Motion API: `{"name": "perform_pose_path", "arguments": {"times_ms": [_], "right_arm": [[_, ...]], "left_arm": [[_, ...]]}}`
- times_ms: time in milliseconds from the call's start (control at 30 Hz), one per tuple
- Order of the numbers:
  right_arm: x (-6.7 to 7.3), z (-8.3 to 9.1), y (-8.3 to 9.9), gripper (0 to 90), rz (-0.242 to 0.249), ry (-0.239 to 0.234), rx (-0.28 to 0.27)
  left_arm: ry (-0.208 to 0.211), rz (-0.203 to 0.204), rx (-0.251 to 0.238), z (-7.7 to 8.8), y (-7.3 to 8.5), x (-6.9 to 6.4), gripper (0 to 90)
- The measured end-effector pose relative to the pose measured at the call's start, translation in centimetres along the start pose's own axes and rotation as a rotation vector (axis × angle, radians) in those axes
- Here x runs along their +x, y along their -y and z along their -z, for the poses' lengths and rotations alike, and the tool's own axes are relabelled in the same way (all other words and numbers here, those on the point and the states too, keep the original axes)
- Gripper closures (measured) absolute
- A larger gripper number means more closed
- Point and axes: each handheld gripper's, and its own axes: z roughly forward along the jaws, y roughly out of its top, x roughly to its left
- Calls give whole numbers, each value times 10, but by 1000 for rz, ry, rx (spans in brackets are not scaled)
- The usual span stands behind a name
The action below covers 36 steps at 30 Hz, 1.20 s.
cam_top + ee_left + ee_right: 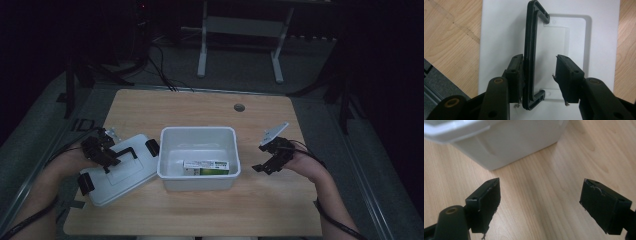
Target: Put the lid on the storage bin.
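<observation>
**Half a grip on the lid handle, and an open bin close by**

Taking the white bin (pixel 199 156) as the landmark: nearest the person, on the bin's left and touching its wall, the white lid (pixel 120 170) lies flat on the wooden surface (pixel 200 107). The left claw (pixel 539 75) stands over it, straddling the long bar of the lid's black handle (pixel 530 45). One pad touches the bar; the other is well apart from it, so the jaws are part-way apart and not yet clamped on anything. If the lid were lifted now, the bar would likely slip out, or the lid would swing on the raised handle and knock the bin's rim. A squeeze off the bar's middle could tip the lid as it rises.

To the right of the bin, the right claw (pixel 540 205) hovers just above the surface with its jaws wide apart and nothing between them, near the bin's outer wall. A careless sweep from there could shove the bin and spoil the lid's alignment.

Inside the bin, a green-and-white carton (pixel 206 167) lies against the near wall. I judge it low enough to clear the lid.
</observation>
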Motion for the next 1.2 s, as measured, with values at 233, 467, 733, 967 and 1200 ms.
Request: {"name": "perform_pose_path", "arguments": {"times_ms": [233, 467, 733, 967, 1200], "right_arm": [[3, -14, 16, 164, -8, -11, -44], [2, -17, 27, 164, -54, 15, -86], [5, -21, 43, 164, -86, 18, -115], [9, -28, 62, 164, -145, 37, -135], [11, -27, 68, 164, -152, 44, -158]], "left_arm": [[-14, -18, 20, -8, -4, -1, 591], [-25, -12, 27, -10, -9, 1, 703], [-14, 3, 41, -13, -11, 3, 766], [5, 0, 41, -12, -12, 2, 808], [-17, -13, 36, -8, -12, -2, 837]]}}
